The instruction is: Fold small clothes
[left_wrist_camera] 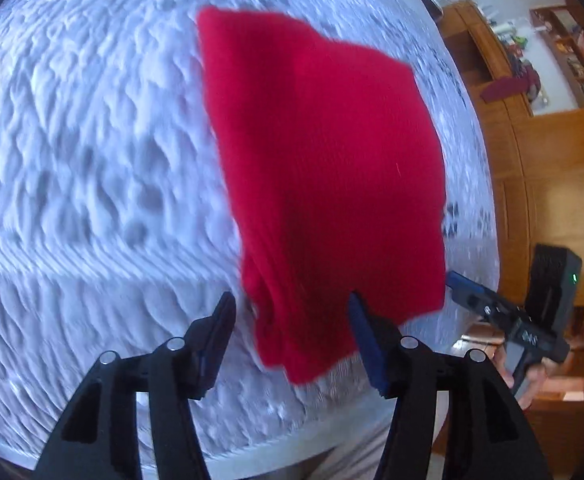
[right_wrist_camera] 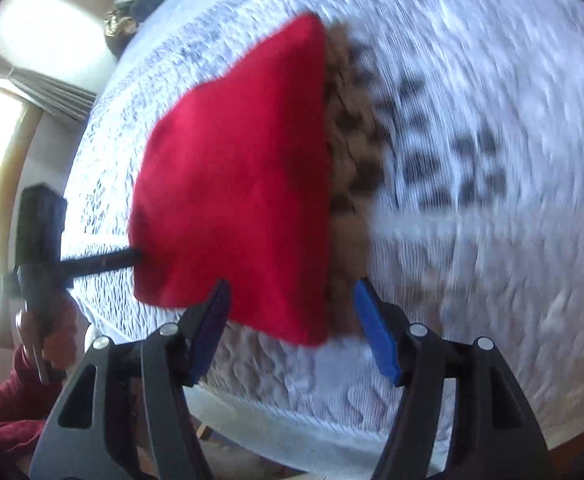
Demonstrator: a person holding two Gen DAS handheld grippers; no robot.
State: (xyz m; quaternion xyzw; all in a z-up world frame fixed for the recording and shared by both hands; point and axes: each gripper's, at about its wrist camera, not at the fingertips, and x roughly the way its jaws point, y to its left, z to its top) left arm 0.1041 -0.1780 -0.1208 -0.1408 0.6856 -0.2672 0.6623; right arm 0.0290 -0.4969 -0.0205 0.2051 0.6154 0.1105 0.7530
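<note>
One red garment, one brown garment, two grippers: left gripper, right gripper.

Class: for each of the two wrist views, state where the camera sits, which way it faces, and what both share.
Left wrist: on the left gripper, facing the folded red knit cloth on the white textured bedspread; right gripper and hand visible.
Right wrist: on the right gripper, facing the same cloth; left gripper and hand at left.
Shared: cloth, bedspread.
</note>
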